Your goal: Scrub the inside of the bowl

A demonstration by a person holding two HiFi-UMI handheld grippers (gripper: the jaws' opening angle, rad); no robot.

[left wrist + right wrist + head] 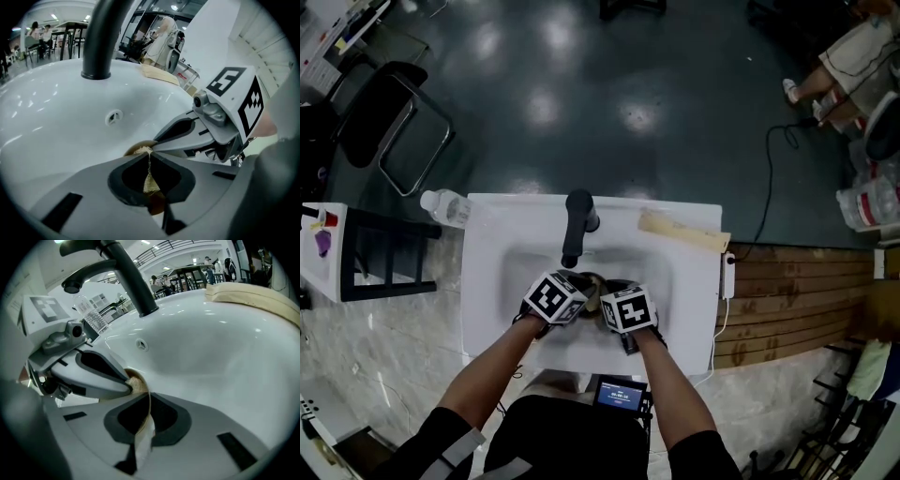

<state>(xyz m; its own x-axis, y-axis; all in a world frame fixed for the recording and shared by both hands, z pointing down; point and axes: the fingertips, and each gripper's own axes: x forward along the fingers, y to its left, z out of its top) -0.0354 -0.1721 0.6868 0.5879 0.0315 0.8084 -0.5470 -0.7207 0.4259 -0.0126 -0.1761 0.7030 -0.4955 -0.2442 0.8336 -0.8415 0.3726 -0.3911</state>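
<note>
Both grippers meet low in the white sink (487,281), over a small brown bowl (598,281). In the right gripper view my right gripper (145,397) is shut on the bowl's thin rim (149,404), which runs edge-on between the jaws. My left gripper (149,152) is shut on a tan scrub pad (150,183), squeezed flat between its jaws. The pad's fuzzy end (135,380) sits at the left gripper's tips (119,379), against the bowl's inner side. From the head view the marker cubes hide most of the bowl.
A black faucet (577,225) arches over the basin's back, with an overflow hole (114,116) below it. A tan folded cloth (682,232) lies on the sink's right back rim. A plastic bottle (445,206) stands at the left back corner. A person sits far right.
</note>
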